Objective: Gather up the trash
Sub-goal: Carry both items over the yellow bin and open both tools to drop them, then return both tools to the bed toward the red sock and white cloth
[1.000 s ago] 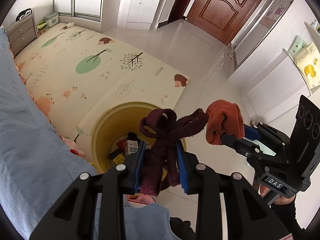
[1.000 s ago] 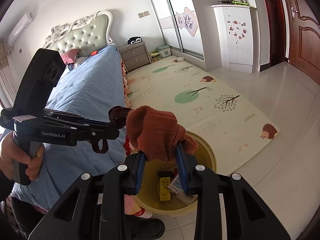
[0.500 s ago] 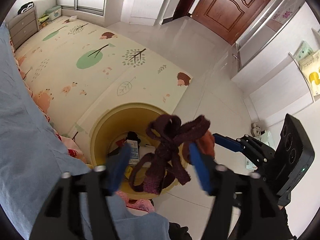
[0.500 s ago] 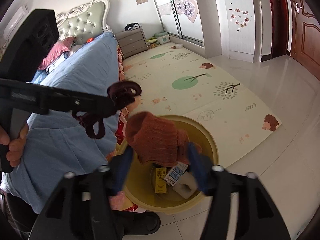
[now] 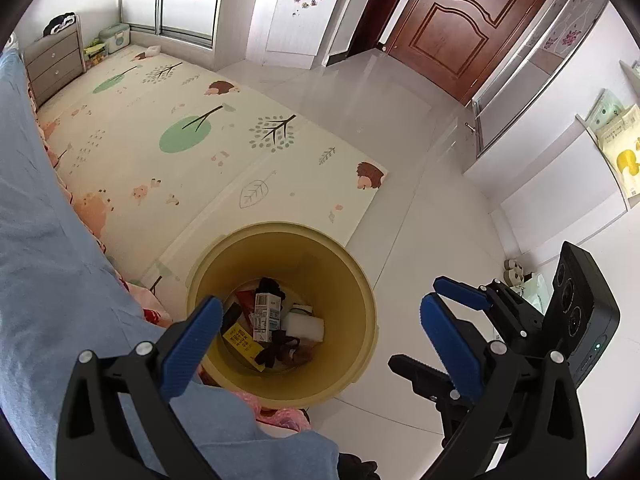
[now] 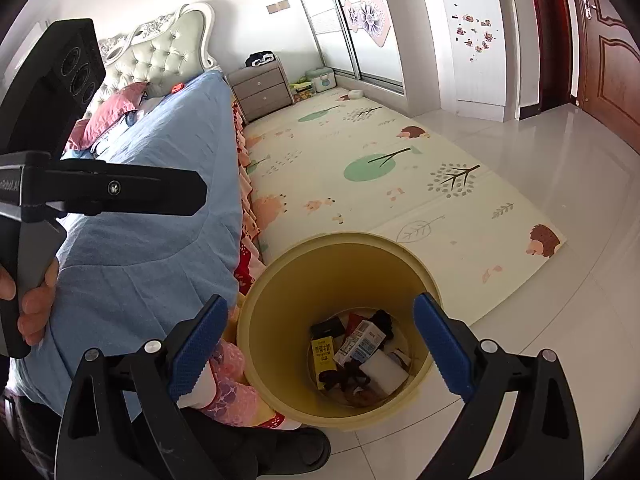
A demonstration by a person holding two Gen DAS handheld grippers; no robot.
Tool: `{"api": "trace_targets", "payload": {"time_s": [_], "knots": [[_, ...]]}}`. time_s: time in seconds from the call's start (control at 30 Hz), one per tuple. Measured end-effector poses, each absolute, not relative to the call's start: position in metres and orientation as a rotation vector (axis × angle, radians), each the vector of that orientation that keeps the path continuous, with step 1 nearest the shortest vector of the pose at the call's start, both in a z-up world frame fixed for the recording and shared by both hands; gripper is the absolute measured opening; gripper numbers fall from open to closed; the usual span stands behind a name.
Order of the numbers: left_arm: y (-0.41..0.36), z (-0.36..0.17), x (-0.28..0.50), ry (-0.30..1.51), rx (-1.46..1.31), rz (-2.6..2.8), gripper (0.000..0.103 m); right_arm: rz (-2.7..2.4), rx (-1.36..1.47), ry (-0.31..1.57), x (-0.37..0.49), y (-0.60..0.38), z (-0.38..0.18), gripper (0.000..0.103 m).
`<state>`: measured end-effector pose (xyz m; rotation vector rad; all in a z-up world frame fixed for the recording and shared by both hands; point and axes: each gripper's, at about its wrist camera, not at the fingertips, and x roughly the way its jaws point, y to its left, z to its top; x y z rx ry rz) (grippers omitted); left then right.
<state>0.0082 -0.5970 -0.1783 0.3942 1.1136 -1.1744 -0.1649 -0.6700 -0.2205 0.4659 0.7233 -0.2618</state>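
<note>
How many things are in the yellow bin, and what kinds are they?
Seen from the right wrist view, in the yellow bin:
Cartons: 2, a yellow carton and a white and blue carton
White foam block: 1
Dark purple knitted piece: 1
Black item, kind unclear: 1
Total I can pick out: 5. More lies underneath, partly hidden.

One yellow bin (image 5: 352,280). Inside: one yellow carton (image 6: 323,356), one blue-white carton (image 6: 360,342), one white sponge block (image 6: 383,372), two dark fabric bits. Two grippers: left gripper (image 5: 320,340), right gripper (image 6: 320,340). One play mat (image 6: 380,176).
</note>
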Motion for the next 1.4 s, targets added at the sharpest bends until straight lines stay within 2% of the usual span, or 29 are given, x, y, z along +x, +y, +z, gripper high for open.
{"api": "trace_targets", "payload": {"time_s": [0.37, 0.7, 1.07, 1.4], "knots": [[-0.573, -0.153, 0.003, 1.047, 0.377, -1.178, 0.099, -0.267, 0.432, 0.692, -0.17, -0.656, -0.193, 0.091], [-0.511, -0.096, 0.017, 0.879, 0.272, -1.124, 0.099, -0.213, 0.343, 0.595, -0.158, -0.615, -0.139, 0.091], [-0.381, -0.039, 0.051, 0.601, 0.168, -0.876, 0.099, -0.069, 0.24, 0.362, -0.116, -0.534, -0.082, 0.095], [-0.249, -0.018, 0.096, 0.512, 0.136, -0.664, 0.099, 0.09, 0.152, 0.248, -0.058, -0.44, -0.044, 0.095]]}}
